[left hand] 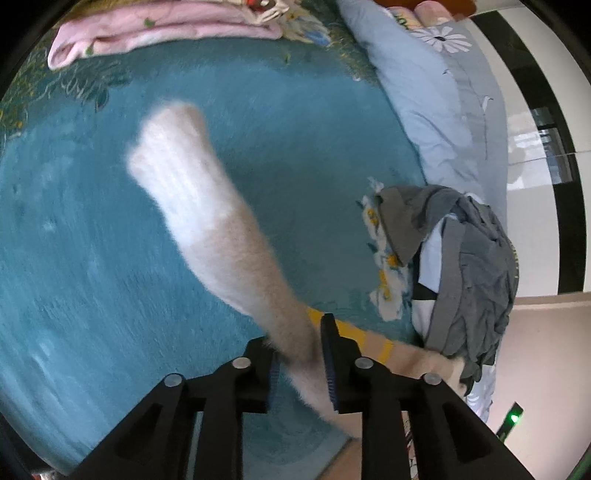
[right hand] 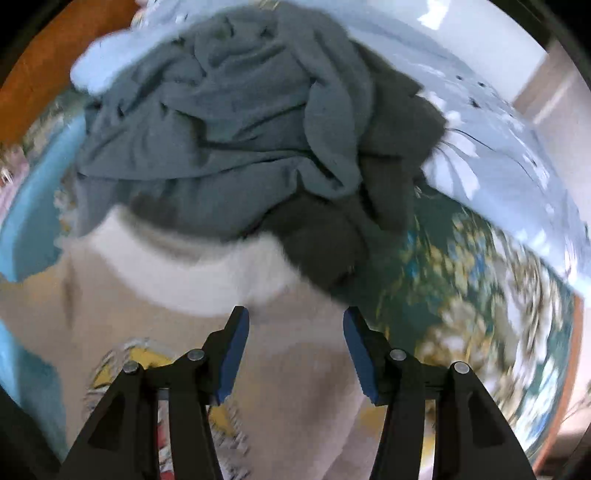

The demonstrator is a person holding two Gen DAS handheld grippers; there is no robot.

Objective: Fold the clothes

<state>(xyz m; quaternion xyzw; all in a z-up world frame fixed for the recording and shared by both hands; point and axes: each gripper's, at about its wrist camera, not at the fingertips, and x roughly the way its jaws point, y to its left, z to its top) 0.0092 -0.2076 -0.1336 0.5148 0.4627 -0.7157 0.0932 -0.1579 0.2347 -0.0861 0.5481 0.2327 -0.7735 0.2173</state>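
My left gripper [left hand: 301,354] is shut on a beige sweater sleeve [left hand: 207,206] with a white cuff; the sleeve hangs away from me over the teal bedspread [left hand: 74,240], blurred. The sweater body with yellow stripes [left hand: 347,326] runs right toward a grey crumpled garment pile [left hand: 469,266]. My right gripper [right hand: 295,332] is open, its jaws wide apart just above the beige sweater body [right hand: 295,387] near its white collar band [right hand: 207,273]. The grey pile [right hand: 240,122] lies partly on the collar beyond the fingers.
Folded pink clothes [left hand: 162,33] lie at the far edge of the bed. A light blue flowered quilt [left hand: 436,92] runs along the right side, also in the right wrist view [right hand: 498,147]. A white flowered cloth [left hand: 384,266] lies beside the grey pile.
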